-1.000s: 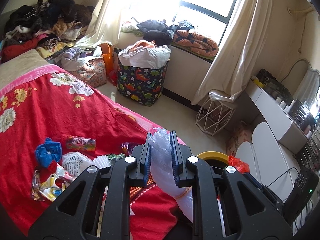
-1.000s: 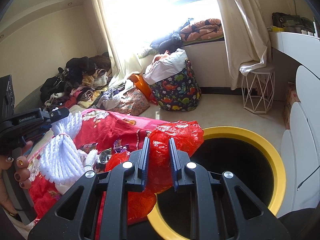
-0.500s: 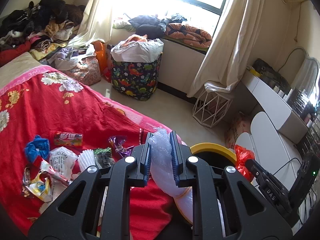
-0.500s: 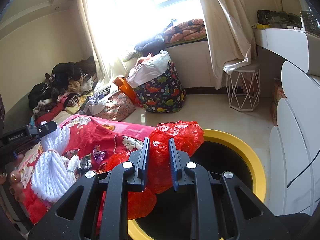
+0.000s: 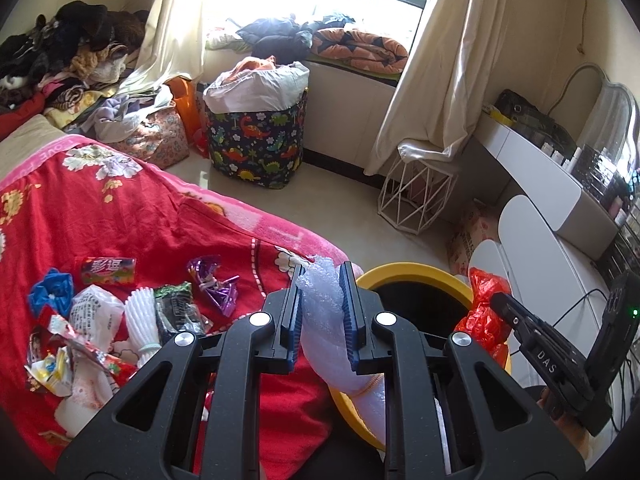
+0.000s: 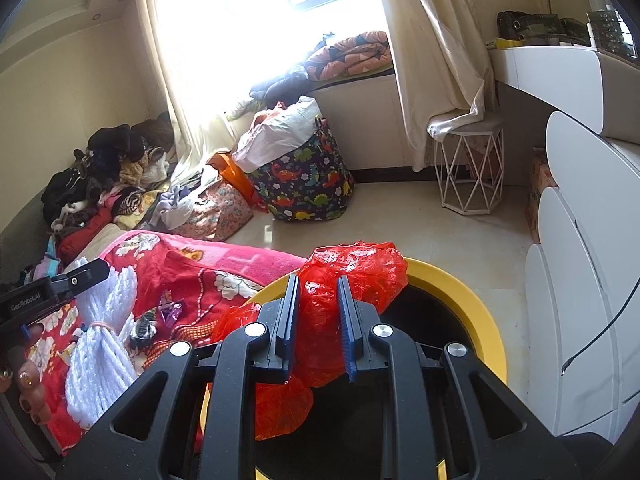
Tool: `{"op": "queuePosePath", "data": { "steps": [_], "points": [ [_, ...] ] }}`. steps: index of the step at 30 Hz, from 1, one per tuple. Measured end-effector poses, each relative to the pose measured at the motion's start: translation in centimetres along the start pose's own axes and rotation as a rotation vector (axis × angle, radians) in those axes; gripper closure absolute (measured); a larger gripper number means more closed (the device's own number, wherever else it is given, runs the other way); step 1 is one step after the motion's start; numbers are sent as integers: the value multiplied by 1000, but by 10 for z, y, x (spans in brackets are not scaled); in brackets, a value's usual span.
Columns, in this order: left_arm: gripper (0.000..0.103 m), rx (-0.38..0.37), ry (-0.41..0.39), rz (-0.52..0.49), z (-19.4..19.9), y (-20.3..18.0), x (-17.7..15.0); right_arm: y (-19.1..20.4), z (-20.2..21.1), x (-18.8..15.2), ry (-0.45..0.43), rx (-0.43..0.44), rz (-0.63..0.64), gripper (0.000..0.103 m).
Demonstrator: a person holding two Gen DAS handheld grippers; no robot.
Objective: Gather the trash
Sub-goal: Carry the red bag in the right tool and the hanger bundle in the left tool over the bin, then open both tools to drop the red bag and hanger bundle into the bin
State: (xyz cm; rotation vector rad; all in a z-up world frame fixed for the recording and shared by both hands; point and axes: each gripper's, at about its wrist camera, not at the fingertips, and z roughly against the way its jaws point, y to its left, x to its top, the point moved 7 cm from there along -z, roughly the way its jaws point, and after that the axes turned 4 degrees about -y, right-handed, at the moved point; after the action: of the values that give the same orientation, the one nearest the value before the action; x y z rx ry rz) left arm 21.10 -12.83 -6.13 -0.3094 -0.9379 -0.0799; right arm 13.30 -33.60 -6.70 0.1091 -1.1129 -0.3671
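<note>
My left gripper [image 5: 320,292] is shut on a white foam net wrap [image 5: 322,320] and holds it over the near rim of the yellow-rimmed black trash bin [image 5: 416,272]. My right gripper [image 6: 318,304] is shut on a crumpled red plastic bag [image 6: 360,268] above the bin's left rim [image 6: 472,300]. The red bag also shows in the left wrist view [image 5: 484,312], and the foam wrap in the right wrist view [image 6: 100,344]. Several wrappers [image 5: 108,312] lie on the red blanket [image 5: 120,208].
A dinosaur-print laundry basket [image 5: 256,136] and a white wire stool [image 5: 416,196] stand on the floor by the window. White drawers [image 6: 580,300] are right of the bin. Clothes are piled [image 5: 72,52] at the far left.
Both grippers have moved right and forward with their loads. The left one now reaches the bin's rim, and the right one has moved further over the bin opening.
</note>
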Motion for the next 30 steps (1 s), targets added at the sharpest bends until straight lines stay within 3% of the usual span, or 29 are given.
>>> {"op": "queuePosePath", "data": {
  "steps": [30],
  "points": [
    [89,-29,111,-71,-48,-46,-42,-27,-29,-16,103,-34,1,82]
  ]
}}
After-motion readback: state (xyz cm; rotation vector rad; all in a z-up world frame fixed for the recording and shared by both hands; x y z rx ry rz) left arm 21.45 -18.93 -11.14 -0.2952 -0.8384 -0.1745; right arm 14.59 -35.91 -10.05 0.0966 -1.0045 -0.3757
